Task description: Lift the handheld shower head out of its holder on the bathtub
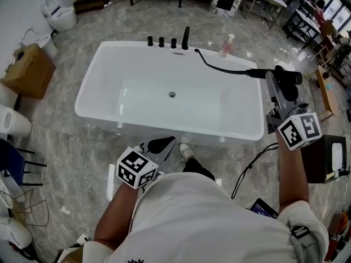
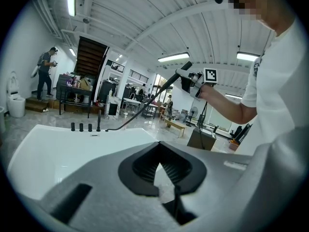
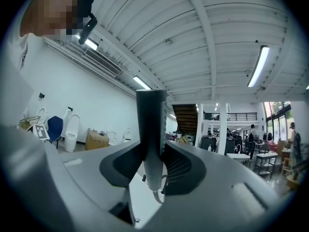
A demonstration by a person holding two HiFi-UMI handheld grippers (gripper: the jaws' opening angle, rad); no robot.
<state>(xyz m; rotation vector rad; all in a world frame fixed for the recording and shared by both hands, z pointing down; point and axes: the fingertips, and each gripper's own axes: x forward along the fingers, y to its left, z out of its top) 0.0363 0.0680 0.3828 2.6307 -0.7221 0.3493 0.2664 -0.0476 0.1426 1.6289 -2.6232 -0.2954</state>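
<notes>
left tool (image 1: 166,142) closed, right tool (image 1: 277,85) clamped

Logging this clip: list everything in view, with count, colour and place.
Bathtub: one, white, centre of floor.
Tap fittings: four, black, bathtub's far rim.
Shower head: one, black, grey handle, held above bathtub's right end.
Hose: one, black, far rim to shower head.
Bottle: one, pink, by far rim.
Cardboard box: one, brown, left of bathtub.
Toilets: several, white, left wall.
Left gripper: one, shut, empty, near side.
Right gripper: one, shut on shower head's handle.
</notes>
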